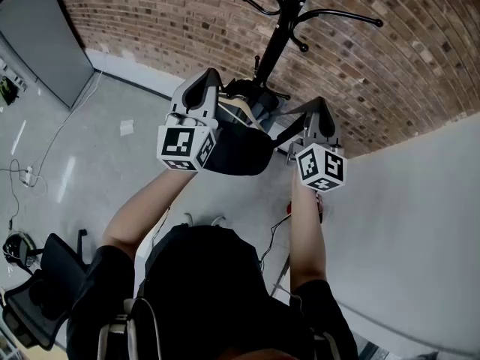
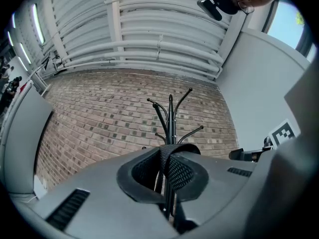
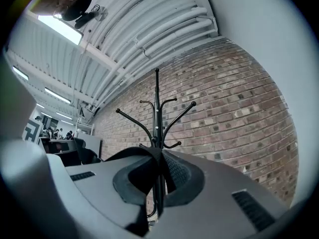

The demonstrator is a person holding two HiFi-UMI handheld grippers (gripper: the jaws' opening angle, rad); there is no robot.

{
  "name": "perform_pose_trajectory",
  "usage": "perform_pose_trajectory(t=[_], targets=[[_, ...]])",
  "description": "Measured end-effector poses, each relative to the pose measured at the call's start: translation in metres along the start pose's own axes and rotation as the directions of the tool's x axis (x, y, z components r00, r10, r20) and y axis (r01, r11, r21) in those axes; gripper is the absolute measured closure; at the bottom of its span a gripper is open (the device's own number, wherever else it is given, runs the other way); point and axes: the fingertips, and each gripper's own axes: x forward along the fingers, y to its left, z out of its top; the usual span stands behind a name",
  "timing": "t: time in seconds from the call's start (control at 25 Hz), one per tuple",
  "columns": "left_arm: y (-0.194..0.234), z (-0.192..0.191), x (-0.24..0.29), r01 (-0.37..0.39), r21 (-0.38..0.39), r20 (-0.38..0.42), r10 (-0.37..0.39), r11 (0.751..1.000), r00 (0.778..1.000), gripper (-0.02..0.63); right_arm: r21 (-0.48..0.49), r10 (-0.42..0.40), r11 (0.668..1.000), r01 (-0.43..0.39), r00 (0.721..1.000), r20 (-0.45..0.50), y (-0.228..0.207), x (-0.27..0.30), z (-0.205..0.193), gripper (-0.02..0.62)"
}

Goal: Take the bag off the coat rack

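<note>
— Two claws, both clenched. My left claw (image 2: 167,166) is pinched on a webbing strap (image 2: 175,147), and my right claw (image 3: 158,169) has bitten down on a dark strap of its own.

— And the bag?

— The bag (image 1: 238,150) hangs between them, slung just below the jaws. Its long side runs from one claw across to the other. It's on my side of the rack (image 1: 281,36), close in front of the lower pole.

— Off the hook, then?

— The upper hooks (image 3: 175,117) look bare in both gripper views. Lower down, where the bag's top sits against the pole, I can't tell from the head view, since it's dark on dark.

— So which way does the pull go?

— The pole stands dead ahead of both claws, right on the line of the jaws. I'd judge the bag comes away straight back toward me, not sideways.

— Is either hand closer in?

— My left looks a touch nearer the pole. My right sits slightly back, beside the white wall (image 1: 420,223). They're close enough to level that I'd draw them back as a pair. That keeps the bag square, so neither strap drags over a lower hook.
</note>
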Motion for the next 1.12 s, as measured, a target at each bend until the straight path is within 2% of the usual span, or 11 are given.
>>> perform_pose_trajectory(t=[0.32, 0.52, 0.72, 1.12], targets=[[0.030, 0.009, -0.024, -0.039, -0.017, 0.006, 0.039, 0.999, 0.999, 0.586, 0.063, -0.040, 0.997, 0.039, 0.999, 0.016, -0.008, -0.017, 0.006, 0.576], [0.046, 0.013, -0.034, -0.040, -0.056, 0.023, 0.041, 0.998, 0.999, 0.586, 0.113, -0.062, 0.992, 0.062, 0.998, -0.001, -0.016, -0.029, 0.001, 0.576], [0.051, 0.005, -0.043, -0.045, -0.046, 0.001, 0.045, 0.998, 0.999, 0.586, 0.128, -0.083, 0.988, 0.083, 0.997, -0.004, -0.021, -0.038, -0.003, 0.577], [0.060, -0.028, -0.068, -0.046, -0.140, -0.064, 0.038, 0.989, 0.997, 0.586, 0.137, -0.055, 0.989, 0.065, 0.996, -0.073, -0.009, -0.070, -0.055, 0.577]])
